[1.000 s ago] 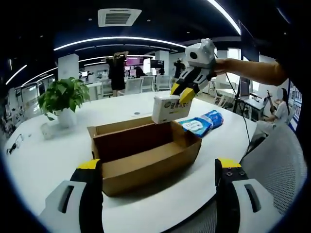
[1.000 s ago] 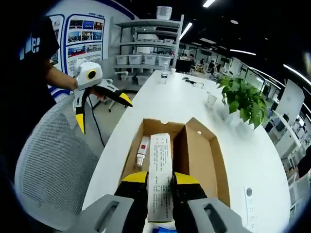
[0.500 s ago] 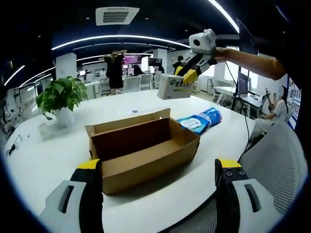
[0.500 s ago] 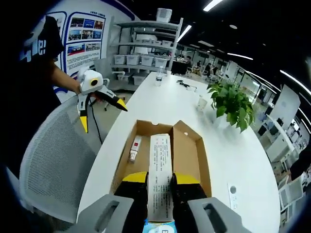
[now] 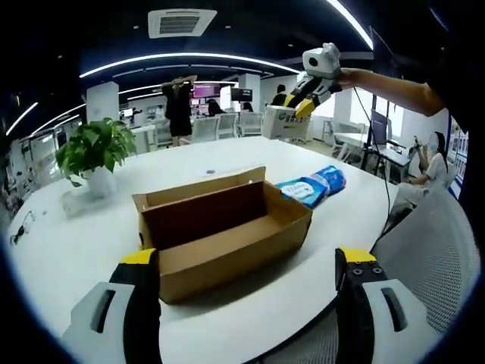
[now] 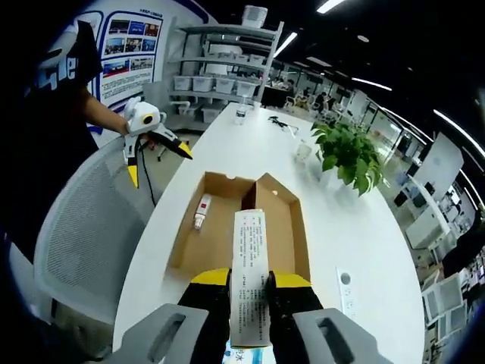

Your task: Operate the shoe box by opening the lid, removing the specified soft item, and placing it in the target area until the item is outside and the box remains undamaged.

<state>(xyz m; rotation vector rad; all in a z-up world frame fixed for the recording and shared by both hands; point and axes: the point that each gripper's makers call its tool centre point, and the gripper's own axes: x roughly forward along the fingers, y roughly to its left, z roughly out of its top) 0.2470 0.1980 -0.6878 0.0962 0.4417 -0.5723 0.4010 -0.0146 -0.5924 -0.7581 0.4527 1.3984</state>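
Two views of one white table (image 5: 68, 250). Seen from the left gripper (image 5: 246, 265), its yellow-tipped jaws stand wide apart, gripping nothing, with an open cardboard box (image 5: 223, 227) just ahead between them. High beyond the box, the right gripper (image 5: 307, 105) pinches a white tissue pack (image 5: 279, 121) in the air. Seen from the right gripper (image 6: 250, 279), its jaws are closed on that pack (image 6: 250, 280), with the box (image 6: 239, 227) well ahead below. A small tube (image 6: 200, 211) lies inside the box. A blue packet (image 5: 312, 186) lies on the table beside the box.
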